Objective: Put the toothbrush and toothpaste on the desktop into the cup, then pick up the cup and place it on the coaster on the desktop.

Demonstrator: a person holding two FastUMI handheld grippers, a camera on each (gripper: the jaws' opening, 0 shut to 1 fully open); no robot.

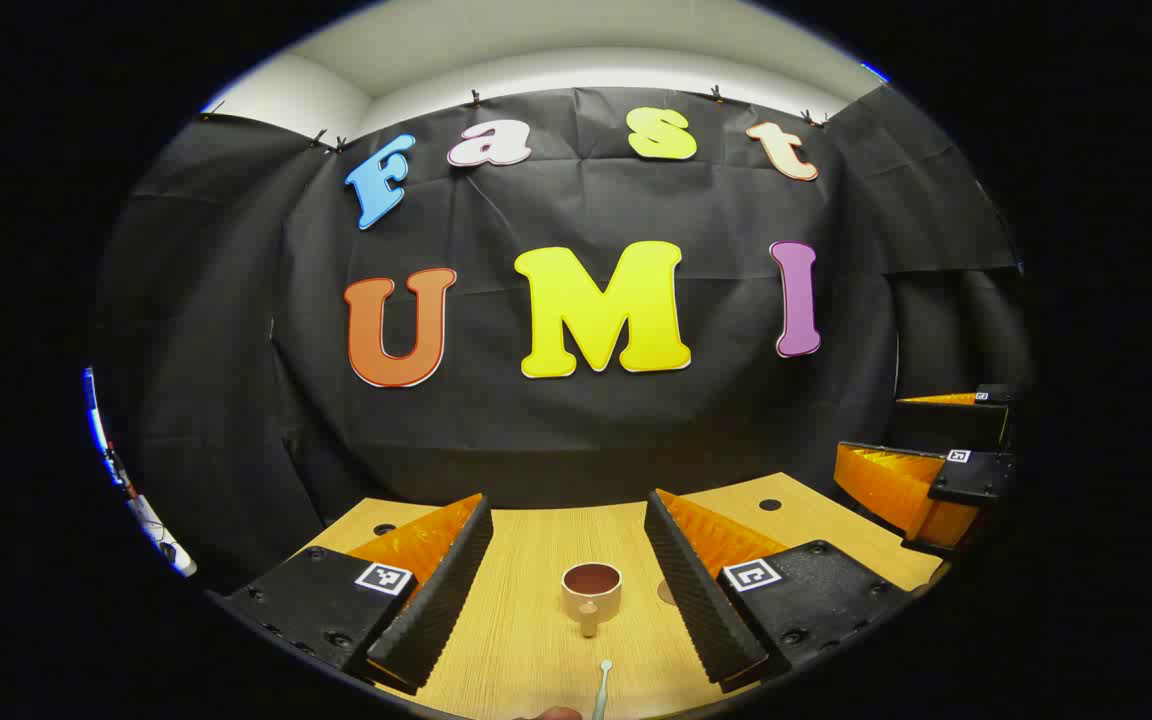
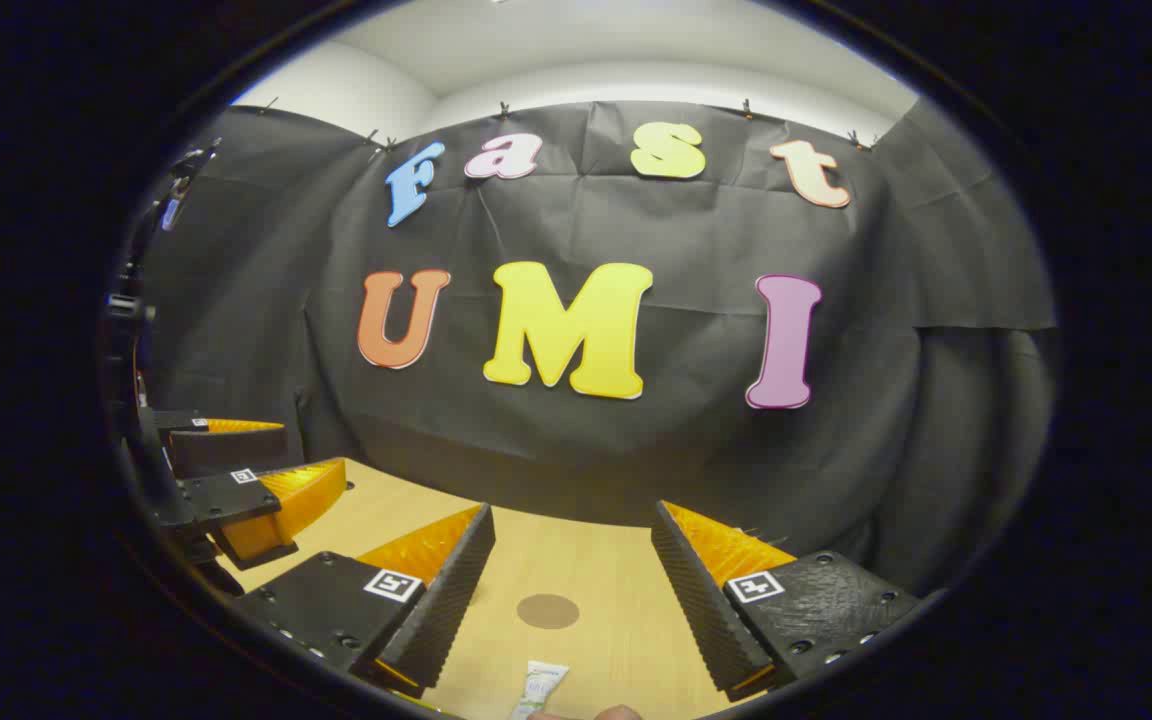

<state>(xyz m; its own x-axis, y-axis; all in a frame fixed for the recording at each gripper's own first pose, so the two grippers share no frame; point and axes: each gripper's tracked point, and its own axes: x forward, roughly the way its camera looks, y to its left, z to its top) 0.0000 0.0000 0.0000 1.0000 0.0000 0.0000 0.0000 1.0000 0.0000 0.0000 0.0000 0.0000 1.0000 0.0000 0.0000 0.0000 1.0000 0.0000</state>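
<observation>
Both tools hovering above the tabletop (image 1: 536,560), nothing grasped yet; step 1, fetching the toothbrush, looks to be just starting.

Left tool (image 1: 569,590): jaws standing wide, empty. Cup (image 1: 592,594) sitting upright straight ahead between its fingers; toothbrush (image 1: 602,688) lying just nearer than the cup, its head pointing toward it.

Right tool (image 2: 568,600): jaws wide, empty. Coaster (image 2: 548,611) lying ahead between its fingers; what is probably the toothpaste (image 2: 539,690) lying nearer, cut off at the view's edge.

Next move, by my reading: left tool dipping down and back, then closing across the thin handle.
</observation>
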